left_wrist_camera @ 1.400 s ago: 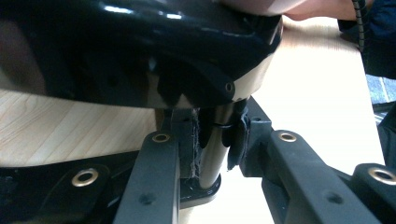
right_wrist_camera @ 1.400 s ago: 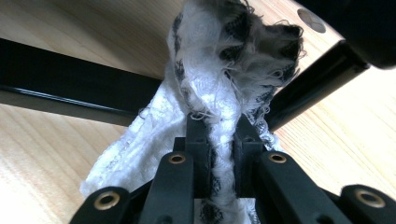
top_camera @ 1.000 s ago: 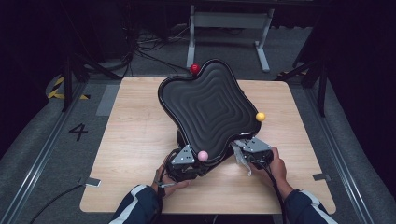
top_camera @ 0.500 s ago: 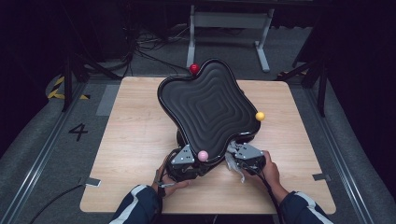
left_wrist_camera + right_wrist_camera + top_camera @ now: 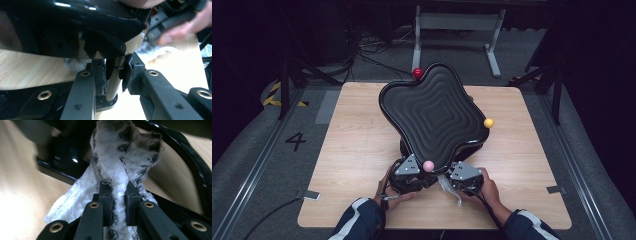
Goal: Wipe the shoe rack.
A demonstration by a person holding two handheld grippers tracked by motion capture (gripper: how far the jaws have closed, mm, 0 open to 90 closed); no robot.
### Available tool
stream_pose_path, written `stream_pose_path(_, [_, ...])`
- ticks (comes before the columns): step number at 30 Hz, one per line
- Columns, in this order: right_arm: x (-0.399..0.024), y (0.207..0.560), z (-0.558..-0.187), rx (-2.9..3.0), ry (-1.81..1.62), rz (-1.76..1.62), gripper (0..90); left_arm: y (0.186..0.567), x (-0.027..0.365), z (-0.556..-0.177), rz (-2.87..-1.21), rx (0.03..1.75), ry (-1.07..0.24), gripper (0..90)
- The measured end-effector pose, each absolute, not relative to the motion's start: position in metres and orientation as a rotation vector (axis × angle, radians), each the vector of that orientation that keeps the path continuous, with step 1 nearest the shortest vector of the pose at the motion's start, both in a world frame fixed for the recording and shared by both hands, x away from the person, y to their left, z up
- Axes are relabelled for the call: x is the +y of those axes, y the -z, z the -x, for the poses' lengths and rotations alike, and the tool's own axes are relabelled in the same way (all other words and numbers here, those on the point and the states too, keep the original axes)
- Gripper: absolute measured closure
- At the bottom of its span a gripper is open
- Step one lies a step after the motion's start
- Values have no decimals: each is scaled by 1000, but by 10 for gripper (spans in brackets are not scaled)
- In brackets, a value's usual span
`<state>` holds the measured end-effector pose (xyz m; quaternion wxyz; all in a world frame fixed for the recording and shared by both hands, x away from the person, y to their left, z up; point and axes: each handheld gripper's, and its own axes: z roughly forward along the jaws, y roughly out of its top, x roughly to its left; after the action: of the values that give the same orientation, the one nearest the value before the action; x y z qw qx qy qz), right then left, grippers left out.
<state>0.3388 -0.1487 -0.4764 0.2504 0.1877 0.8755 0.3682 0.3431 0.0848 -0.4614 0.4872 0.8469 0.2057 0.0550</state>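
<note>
White lace cloth (image 5: 452,186) trails on the table from the right gripper (image 5: 460,176) beside the glossy black wavy tray (image 5: 432,117); best wipe gently while the stand is braced. Left gripper (image 5: 113,75) clamps the tray's metal post (image 5: 113,80). Right gripper's jaws pinch the cloth (image 5: 117,192), bunched under the rim.

Tray (image 5: 432,112) stands on table (image 5: 352,135), cloth (image 5: 447,185) beneath.

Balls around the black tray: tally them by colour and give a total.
Red ball: 1
Yellow ball: 1
Pink ball: 1
Total: 3
</note>
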Motion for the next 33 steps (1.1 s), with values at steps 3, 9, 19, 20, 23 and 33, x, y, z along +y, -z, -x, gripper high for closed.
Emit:
stream_pose_path(3, [-140,476,-334,2394,-1011,-468,800,461,85,-343,-2060,503,-132,732])
stream_pose_path(9, [-134,476,-330,2402,-1026,-451,799,462,85,-343,-2056,506,-134,732])
stream_pose_path(19, [-154,476,-343,2380,-1017,-506,800,462,85,-343,-2055,504,-134,732])
stream_pose_path(20, [-158,477,-346,2369,-1004,-517,800,461,85,-343,-2055,504,-134,732])
stream_pose_path(23, [-172,476,-357,2339,-971,-573,801,461,85,-343,-2056,503,-134,732])
stream_pose_path(33, [-226,477,-395,2224,-883,-816,802,461,85,-343,-2062,498,-133,732])
